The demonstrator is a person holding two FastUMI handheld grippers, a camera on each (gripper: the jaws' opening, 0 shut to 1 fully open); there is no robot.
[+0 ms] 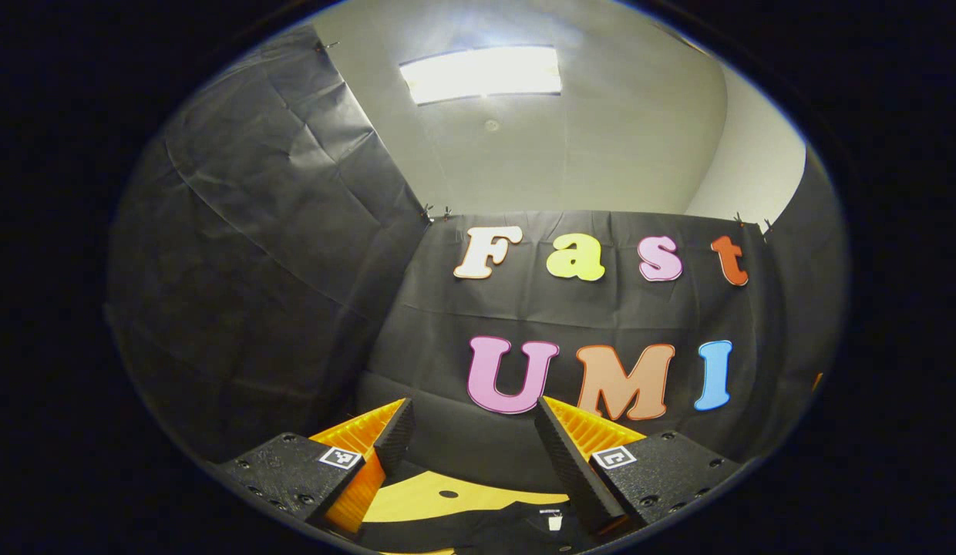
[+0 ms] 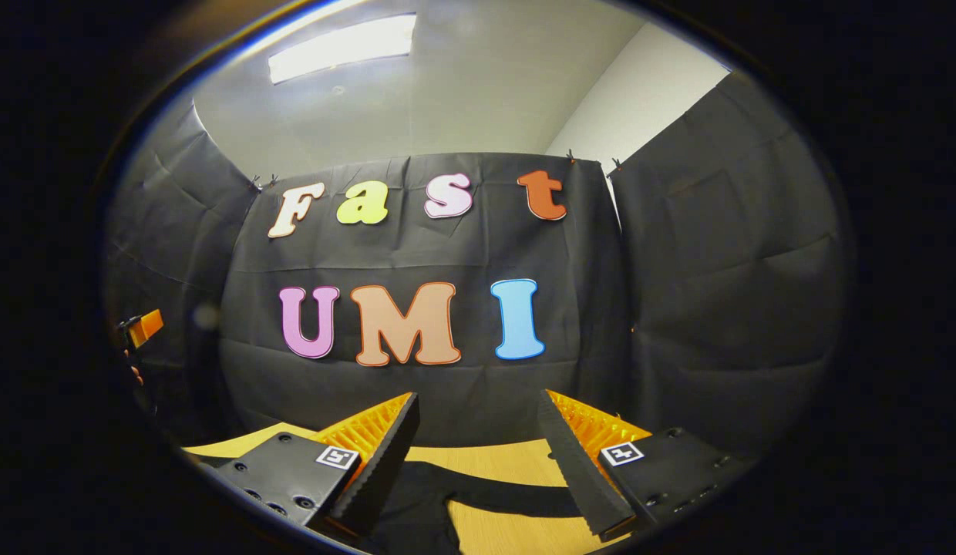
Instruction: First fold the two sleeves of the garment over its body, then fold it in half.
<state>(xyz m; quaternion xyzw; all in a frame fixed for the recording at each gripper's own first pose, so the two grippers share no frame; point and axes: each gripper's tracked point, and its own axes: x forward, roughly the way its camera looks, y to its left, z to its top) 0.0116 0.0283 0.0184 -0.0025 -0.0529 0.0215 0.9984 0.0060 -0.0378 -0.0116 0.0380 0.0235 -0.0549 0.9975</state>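
The black garment point(image 1: 486, 532) lies on the light wooden table point(image 1: 416, 497), low in the left gripper view; a small white neck label point(image 1: 555, 523) shows on it. My left gripper point(image 1: 472, 412) hovers above it, open, nothing between its fingers. In the right gripper view, my right gripper point(image 2: 478, 405) is likewise open and holds nothing. Under it, black garment cloth point(image 2: 420, 505) spreads over the table point(image 2: 509, 459), with a dark strip of cloth running to the right. Both cameras are tilted up toward the back wall.
Black cloth walls close the booth at the back and on both sides. At the far left edge of the right gripper view, a piece of the left gripper's body point(image 2: 144, 327) shows with a hand point(image 2: 136, 375) below it. A small round hole point(image 1: 448, 493) marks the tabletop.
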